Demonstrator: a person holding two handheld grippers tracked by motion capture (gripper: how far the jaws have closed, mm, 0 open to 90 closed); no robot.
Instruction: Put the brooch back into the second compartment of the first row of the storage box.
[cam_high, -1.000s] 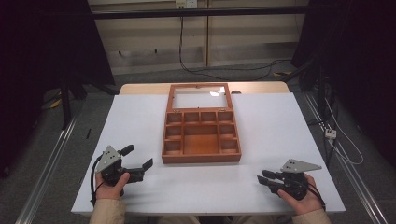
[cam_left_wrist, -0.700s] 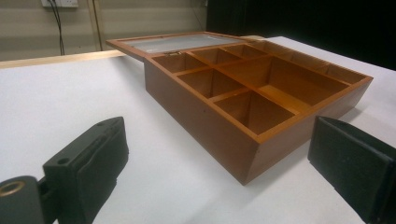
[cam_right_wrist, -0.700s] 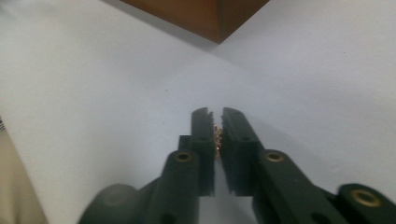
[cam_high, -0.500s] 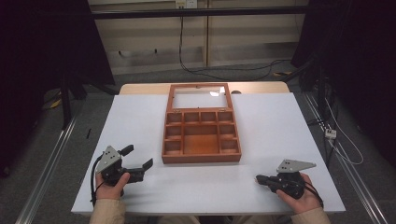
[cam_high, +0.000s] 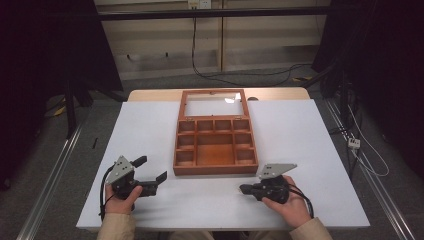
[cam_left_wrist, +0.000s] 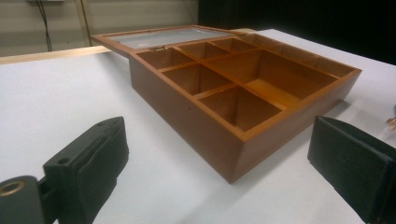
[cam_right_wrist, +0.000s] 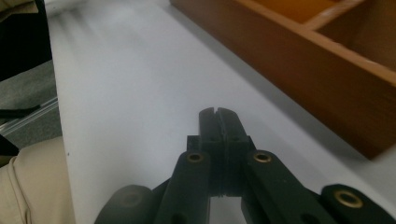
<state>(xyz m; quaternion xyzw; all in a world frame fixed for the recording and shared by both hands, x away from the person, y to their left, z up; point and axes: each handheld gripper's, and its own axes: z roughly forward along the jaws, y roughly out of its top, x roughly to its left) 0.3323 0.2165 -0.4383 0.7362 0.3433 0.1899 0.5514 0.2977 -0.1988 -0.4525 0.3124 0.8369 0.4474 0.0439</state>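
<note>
On the white table (cam_high: 150, 130), an open wooden box (cam_high: 215, 152).

Left gripper (cam_high: 152, 170) rested low in left hand (cam_high: 120, 197), jaws wide apart; right gripper (cam_high: 243, 189) pressed closed, apparently empty, pointing leftward

We find the wooden box (cam_high: 215, 145) mid-table, its lid (cam_high: 214, 102) lying open on the far side. The white table (cam_high: 310, 145) offers open passage left, right and near.
</note>
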